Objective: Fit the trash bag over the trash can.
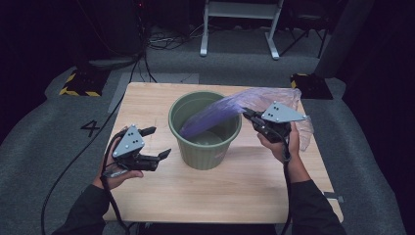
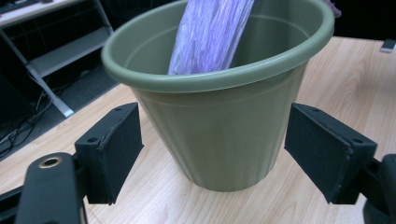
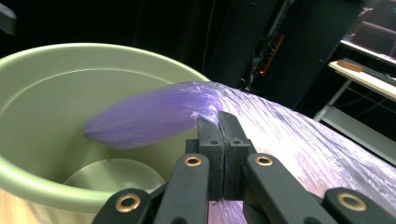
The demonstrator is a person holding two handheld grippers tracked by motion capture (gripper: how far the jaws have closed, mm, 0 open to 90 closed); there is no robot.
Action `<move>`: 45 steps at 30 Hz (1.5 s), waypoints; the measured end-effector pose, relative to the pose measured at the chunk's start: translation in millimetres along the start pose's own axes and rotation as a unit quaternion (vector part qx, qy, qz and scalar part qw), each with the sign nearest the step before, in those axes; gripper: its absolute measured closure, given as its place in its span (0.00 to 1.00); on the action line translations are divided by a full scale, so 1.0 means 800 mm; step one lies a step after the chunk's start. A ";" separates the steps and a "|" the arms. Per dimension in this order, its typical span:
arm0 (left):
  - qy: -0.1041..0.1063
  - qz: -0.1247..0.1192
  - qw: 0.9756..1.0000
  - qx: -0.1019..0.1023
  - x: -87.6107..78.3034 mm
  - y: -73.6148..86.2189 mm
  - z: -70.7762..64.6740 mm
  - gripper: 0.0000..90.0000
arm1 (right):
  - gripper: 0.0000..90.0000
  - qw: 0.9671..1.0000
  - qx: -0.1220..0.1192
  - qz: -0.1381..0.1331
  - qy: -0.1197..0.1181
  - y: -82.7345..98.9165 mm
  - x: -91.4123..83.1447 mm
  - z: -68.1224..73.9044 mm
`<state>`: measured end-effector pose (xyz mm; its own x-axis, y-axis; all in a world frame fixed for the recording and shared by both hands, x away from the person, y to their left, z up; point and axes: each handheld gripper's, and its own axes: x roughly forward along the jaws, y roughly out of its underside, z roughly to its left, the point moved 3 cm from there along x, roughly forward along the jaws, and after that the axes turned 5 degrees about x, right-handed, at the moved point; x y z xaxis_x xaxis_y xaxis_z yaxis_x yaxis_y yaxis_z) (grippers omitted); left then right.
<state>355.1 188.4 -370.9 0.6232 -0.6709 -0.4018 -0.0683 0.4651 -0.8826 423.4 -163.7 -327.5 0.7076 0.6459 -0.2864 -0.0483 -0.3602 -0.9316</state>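
Observation:
A green plastic pot point(image 1: 205, 147) stands upright in the middle of the wooden table point(image 1: 244, 188). A purple plastic bag point(image 1: 215, 115) stretches from the table's right side over the rim and down into the pot. My right gripper point(image 1: 246, 113) is shut on the bag just right of the rim; in the right gripper view its jaws point(image 3: 218, 119) pinch the film point(image 3: 149, 116) above the pot's mouth point(image 3: 46, 93). My left gripper point(image 1: 159, 142) stands open to the left of the pot, apart from it. In the left gripper view its pads point(image 2: 116, 140) flank the pot wall point(image 2: 219, 135) without touching it, and the bag point(image 2: 210, 32) dips inside.
The rest of the bag point(image 1: 293, 105) lies bunched at the table's far right corner. A white metal stand point(image 1: 240, 10) is on the floor behind the table. Yellow-and-black blocks point(image 1: 80, 83) sit at the far corners. A cable point(image 1: 73, 166) trails off to the left.

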 end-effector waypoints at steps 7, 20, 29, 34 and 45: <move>0.020 -0.012 1.000 0.001 0.009 -0.029 0.000 0.20 | 0.99 0.999 -0.023 0.008 -0.021 -0.005 0.010 0.020; 0.052 0.000 0.999 0.012 0.047 -0.080 0.001 0.20 | 0.98 0.997 -0.055 0.023 -0.045 -0.011 0.026 0.041; 0.061 0.005 0.998 0.030 0.067 -0.100 -0.017 0.22 | 0.97 0.996 -0.065 0.021 -0.059 -0.014 0.025 0.055; 0.069 0.018 0.997 0.041 0.079 -0.105 -0.024 0.21 | 0.97 0.995 -0.065 0.019 -0.068 -0.017 0.025 0.062; 0.046 0.061 0.997 0.024 0.101 -0.098 -0.017 0.42 | 0.97 0.994 -0.081 -0.001 -0.075 -0.027 0.020 0.077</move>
<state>400.0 90.1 -337.3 0.5390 -0.6568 -0.5273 -0.0999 0.5718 -0.8143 392.8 -104.3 -325.8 0.5944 0.7348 -0.3267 0.0745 -0.4548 -0.8875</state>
